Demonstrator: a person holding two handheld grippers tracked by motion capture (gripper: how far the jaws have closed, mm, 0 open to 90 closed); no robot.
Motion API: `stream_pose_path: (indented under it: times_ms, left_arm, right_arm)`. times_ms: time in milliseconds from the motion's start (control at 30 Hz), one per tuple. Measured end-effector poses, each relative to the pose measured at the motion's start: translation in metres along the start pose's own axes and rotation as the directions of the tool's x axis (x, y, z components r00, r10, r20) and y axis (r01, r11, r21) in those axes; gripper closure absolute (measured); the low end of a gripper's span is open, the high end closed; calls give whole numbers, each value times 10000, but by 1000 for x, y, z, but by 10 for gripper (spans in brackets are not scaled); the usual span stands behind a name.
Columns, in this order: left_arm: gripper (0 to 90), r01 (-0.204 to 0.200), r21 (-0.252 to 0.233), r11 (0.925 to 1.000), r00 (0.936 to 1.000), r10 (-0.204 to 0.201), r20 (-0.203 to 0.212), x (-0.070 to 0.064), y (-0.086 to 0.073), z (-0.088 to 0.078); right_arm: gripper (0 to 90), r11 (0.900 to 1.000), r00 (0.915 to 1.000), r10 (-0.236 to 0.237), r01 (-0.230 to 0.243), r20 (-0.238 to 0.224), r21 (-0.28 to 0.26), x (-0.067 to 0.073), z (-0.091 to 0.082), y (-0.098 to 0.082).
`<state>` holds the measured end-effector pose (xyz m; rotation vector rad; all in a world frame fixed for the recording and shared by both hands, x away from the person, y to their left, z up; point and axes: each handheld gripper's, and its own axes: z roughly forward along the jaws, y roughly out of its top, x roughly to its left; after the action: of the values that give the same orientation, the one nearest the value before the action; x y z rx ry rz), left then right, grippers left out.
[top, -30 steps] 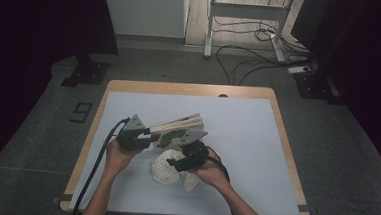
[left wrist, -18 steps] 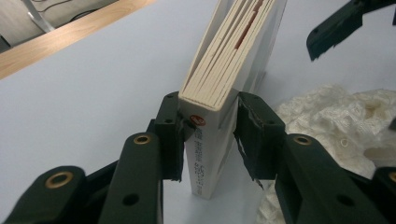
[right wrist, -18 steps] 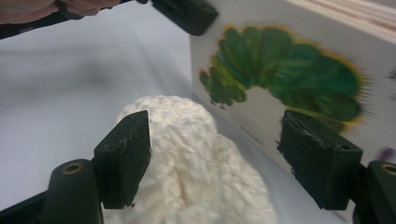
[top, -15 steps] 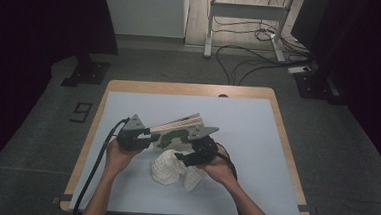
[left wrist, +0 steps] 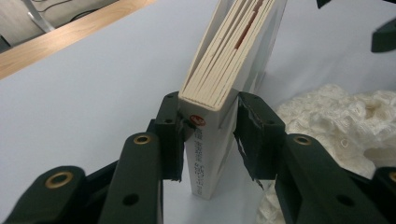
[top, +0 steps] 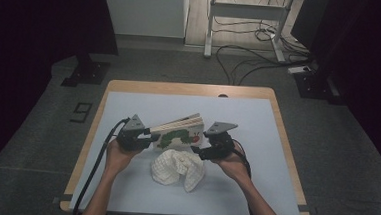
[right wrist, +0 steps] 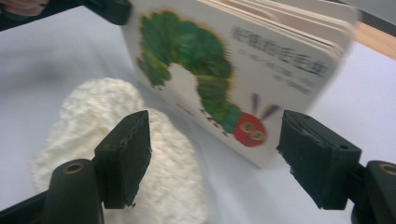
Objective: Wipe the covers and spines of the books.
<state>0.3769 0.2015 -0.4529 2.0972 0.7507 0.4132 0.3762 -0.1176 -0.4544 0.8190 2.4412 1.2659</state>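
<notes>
Left hand-held gripper [left wrist: 208, 140] clamps caterpillar board book [left wrist: 233, 60]; its cover writing is blurred.

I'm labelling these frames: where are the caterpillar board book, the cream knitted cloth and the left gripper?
caterpillar board book [top: 179, 135], high view, on its front cover.
cream knitted cloth [top: 177, 168], high view, on its middle.
left gripper [left wrist: 208, 123], left gripper view, between the fingertips clamping the book's spine.

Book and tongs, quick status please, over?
Left tongs clamped on the book spine, book upright. Right tongs open, near its free edge. Knit cloth beside it, nothing blocking.
</notes>
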Motion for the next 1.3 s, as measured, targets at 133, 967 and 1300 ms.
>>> stream_pose_path:
  times_ms: [133,967,1300]
  left_arm:
    - [626,0,-8,10000,10000,0,17,0,0,0]
    - [625,-47,1,10000,10000,47,-25,-1,0,0]
    - [623,-40,-20,10000,10000,40,-14,0,0,1]
  right_arm:
    - [241,9999,9999,113,-113,115,-31,-12,0,-2]
    - [80,9990,9995,194,-203,-230,-397,-43,47,15]
    - [132,9969,9964,307,-364,-795,-704,-46,49,18]
